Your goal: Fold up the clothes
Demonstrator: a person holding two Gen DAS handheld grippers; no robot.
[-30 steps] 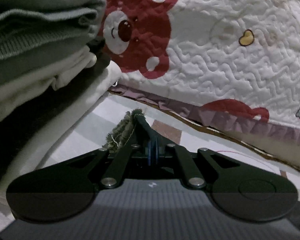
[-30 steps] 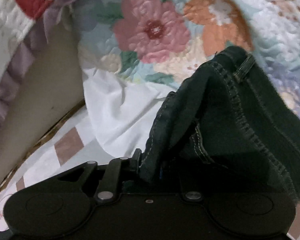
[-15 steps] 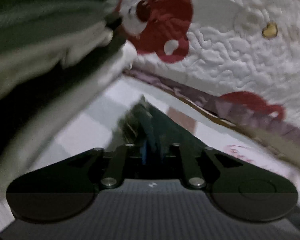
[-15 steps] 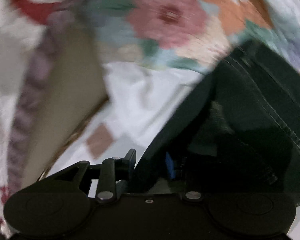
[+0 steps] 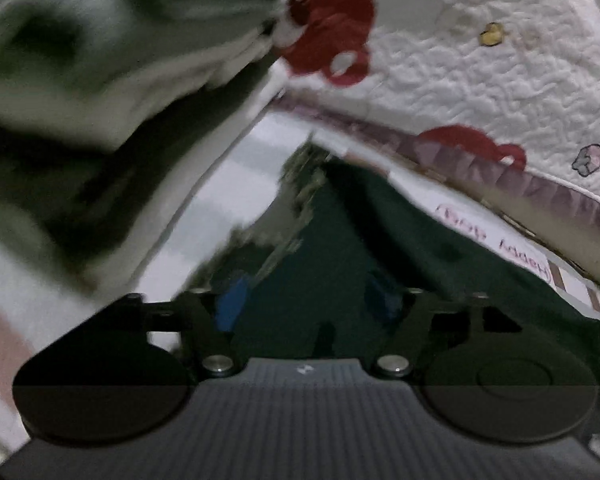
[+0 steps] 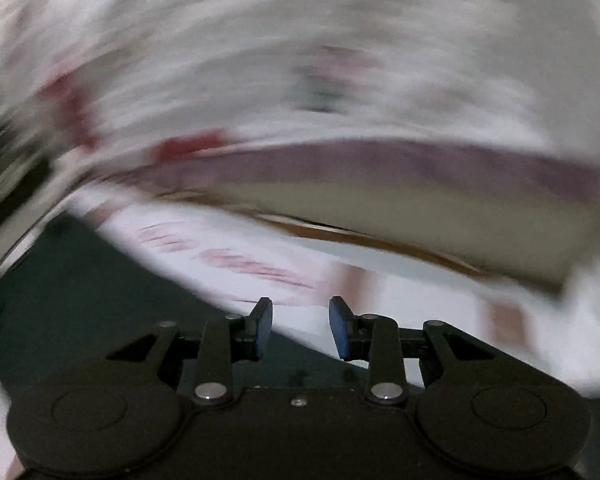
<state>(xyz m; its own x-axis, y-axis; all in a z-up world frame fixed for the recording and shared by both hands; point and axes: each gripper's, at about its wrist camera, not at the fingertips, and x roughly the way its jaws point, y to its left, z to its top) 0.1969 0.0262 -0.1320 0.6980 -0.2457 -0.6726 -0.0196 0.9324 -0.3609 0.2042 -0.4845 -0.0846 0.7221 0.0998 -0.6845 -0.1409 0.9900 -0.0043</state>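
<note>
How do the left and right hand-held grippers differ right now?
The left hand-held gripper stands wide, its jaws just opened, with the dark denim garment lying between its blue pads, not pinched. The right hand-held gripper stands narrower, with nothing between its pads, and its view is far more blurred. Both are open, over the same garment.

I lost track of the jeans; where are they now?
In the left wrist view the jeans lie on the sheet ahead of the open left gripper, right of the stack of folded clothes.
</note>
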